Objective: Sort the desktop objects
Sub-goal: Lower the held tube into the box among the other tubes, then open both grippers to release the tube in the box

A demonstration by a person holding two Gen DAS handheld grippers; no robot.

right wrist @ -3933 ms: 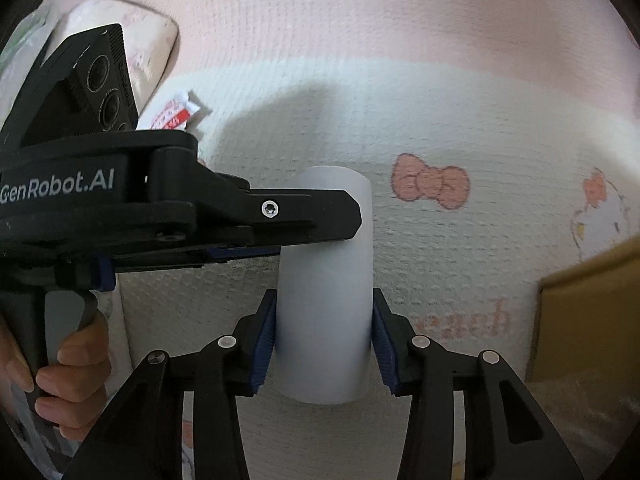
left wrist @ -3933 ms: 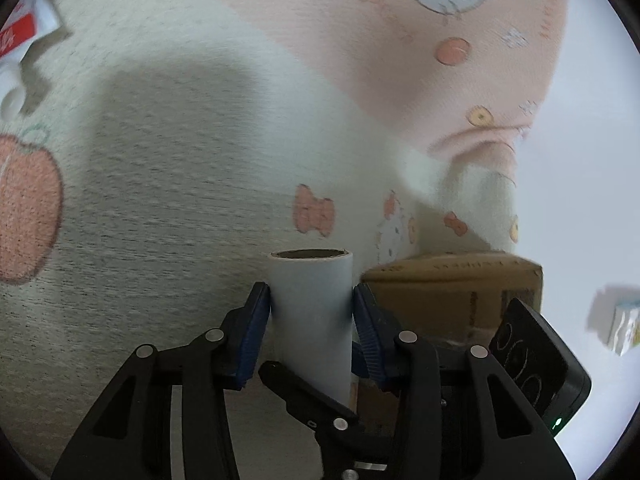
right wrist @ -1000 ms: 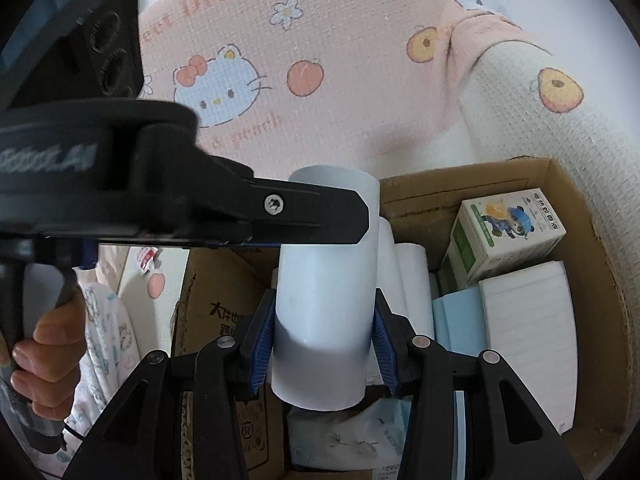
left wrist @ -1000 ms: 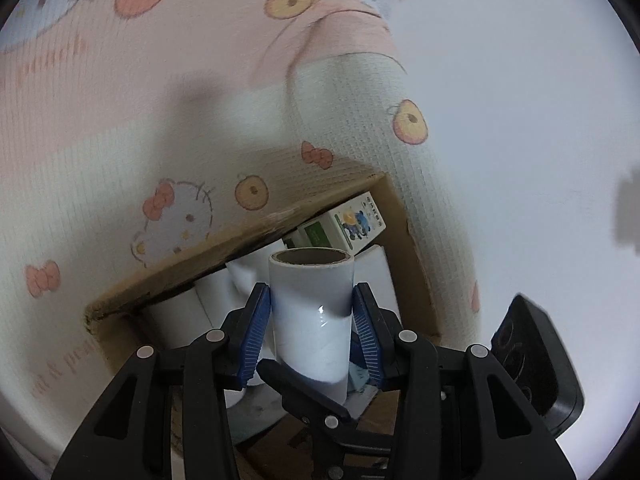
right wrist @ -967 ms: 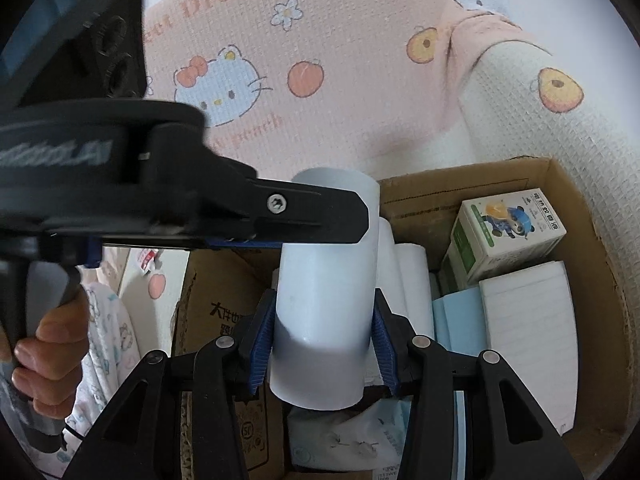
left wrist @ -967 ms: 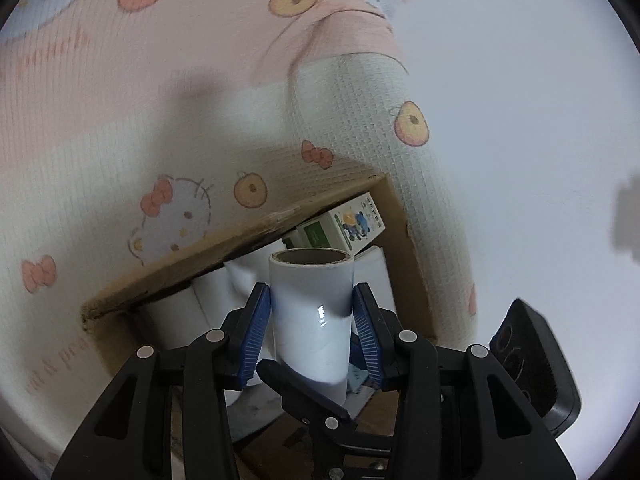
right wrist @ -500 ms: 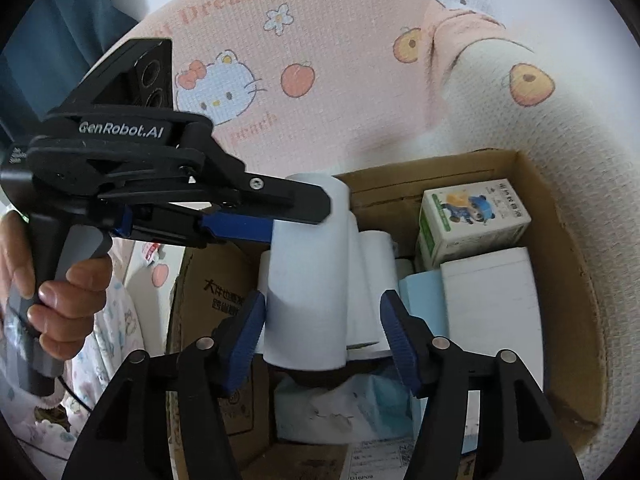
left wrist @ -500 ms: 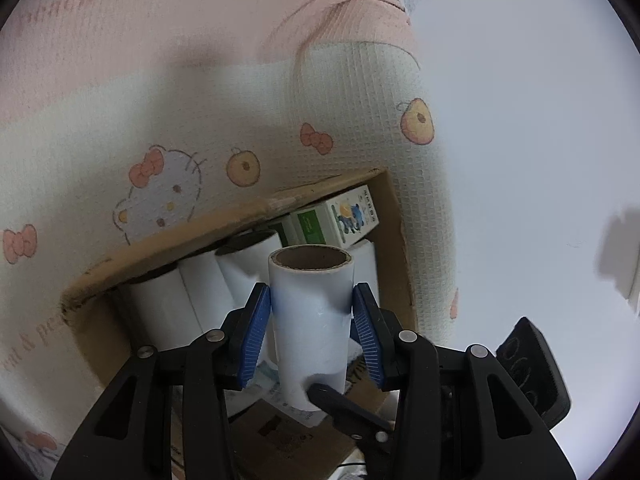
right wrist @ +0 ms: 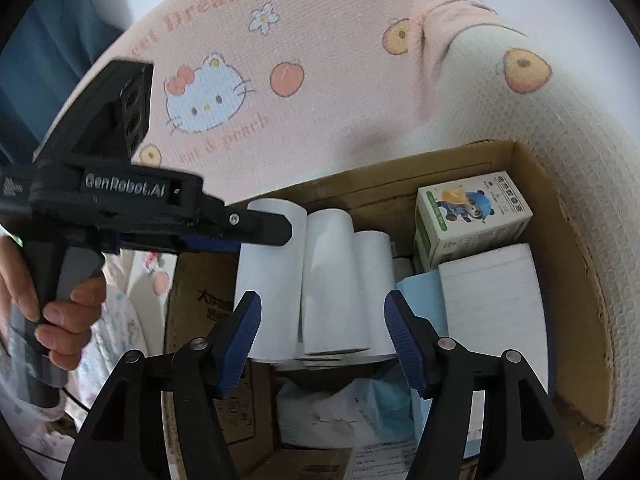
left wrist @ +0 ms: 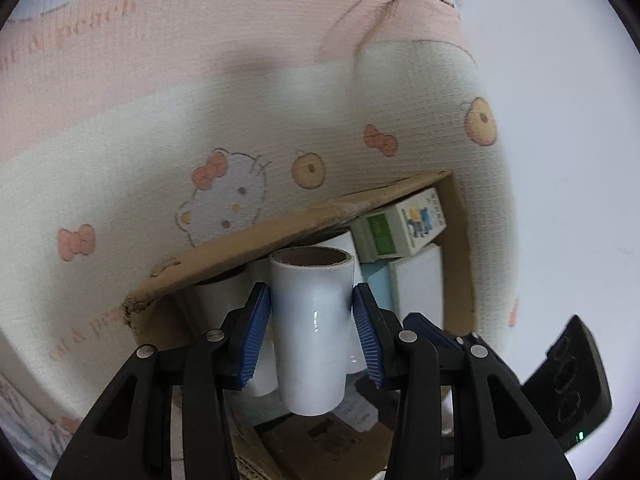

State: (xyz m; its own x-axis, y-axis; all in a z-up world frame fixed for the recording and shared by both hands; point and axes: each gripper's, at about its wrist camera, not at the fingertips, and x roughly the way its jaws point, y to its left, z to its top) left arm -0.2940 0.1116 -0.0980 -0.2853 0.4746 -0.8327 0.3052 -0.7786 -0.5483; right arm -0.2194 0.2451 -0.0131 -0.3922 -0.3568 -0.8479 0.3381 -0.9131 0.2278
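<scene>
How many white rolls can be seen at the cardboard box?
3. One white roll is gripped by the left gripper over the cardboard box. Two more, middle roll and right roll, stand inside. Others may be hidden.

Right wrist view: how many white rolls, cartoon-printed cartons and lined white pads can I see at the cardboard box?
white cylindrical paper rolls: 3
small cartoon-printed cardboard carton: 1
flat white lined pad: 1
Total: 5
</scene>
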